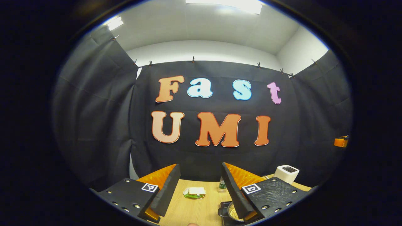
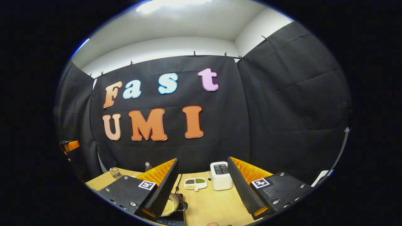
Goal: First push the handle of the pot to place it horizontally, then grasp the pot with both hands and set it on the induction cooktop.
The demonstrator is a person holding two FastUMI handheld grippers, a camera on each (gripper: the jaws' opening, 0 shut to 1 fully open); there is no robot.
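A small metal pot [image 2: 169, 207] holding pale grains rests on a black induction cooktop [image 2: 176, 221] at the near edge of the wooden table; a dark side handle [image 2: 183, 206] juts toward the middle. My right gripper [image 2: 203, 159] is open and raised above the table, and its left finger [image 2: 163, 185] covers part of the pot. In the left gripper view the pot [image 1: 232, 212] peeks out beside the right finger [image 1: 234, 188], with the cooktop [image 1: 224, 204] under it. My left gripper [image 1: 200, 165] is open too, holding nothing.
A white toaster [image 2: 220, 175] and a small divided dish [image 2: 195, 183] stand at the back of the table [image 2: 207, 204]. A glass jar [image 2: 115, 172] and a bottle [image 2: 147, 166] sit far left. The left gripper view shows a dish [image 1: 194, 192], a bottle [image 1: 222, 185] and the toaster [image 1: 286, 173].
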